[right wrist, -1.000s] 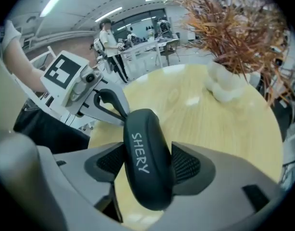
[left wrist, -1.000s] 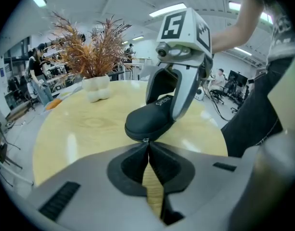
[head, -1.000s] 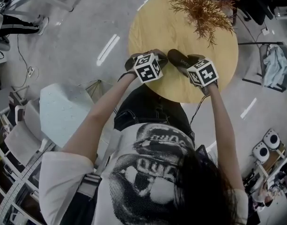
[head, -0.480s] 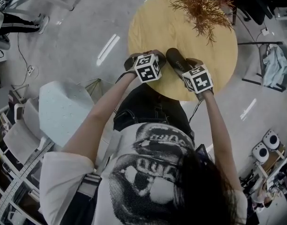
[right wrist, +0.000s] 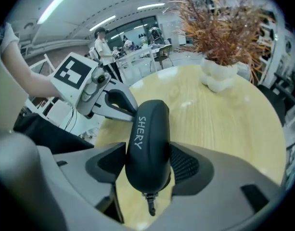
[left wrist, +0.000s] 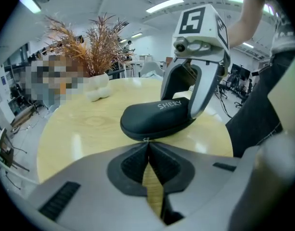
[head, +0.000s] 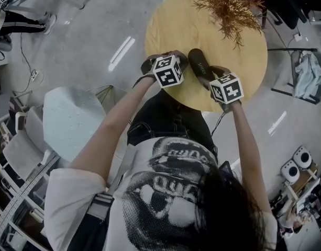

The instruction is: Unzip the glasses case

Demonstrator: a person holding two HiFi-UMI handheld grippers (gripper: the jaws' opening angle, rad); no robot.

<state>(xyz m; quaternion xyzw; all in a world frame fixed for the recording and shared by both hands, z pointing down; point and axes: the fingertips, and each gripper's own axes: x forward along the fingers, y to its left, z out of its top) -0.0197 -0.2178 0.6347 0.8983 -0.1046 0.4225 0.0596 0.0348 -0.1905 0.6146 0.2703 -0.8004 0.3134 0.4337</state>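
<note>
Gripping step: the right hand-held gripper point(right wrist: 148, 161) is clamped on the glasses case point(right wrist: 147, 129) — the left hand-held gripper point(left wrist: 147, 146), jaws together, sits at its seam. Next probably: pinch the zipper pull point(right wrist: 149, 203), at the case's 6 o'clock end.

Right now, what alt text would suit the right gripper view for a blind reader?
A black glasses case marked SHERY is gripped between the right tool's pads, zipper pull dangling toward the camera. Behind it: the left tool, a round wooden table, a dried plant.

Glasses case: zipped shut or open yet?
Shut. In both gripper views the glasses case shows its halves together with no gap, and the zipper pull hangs at its end.
</note>
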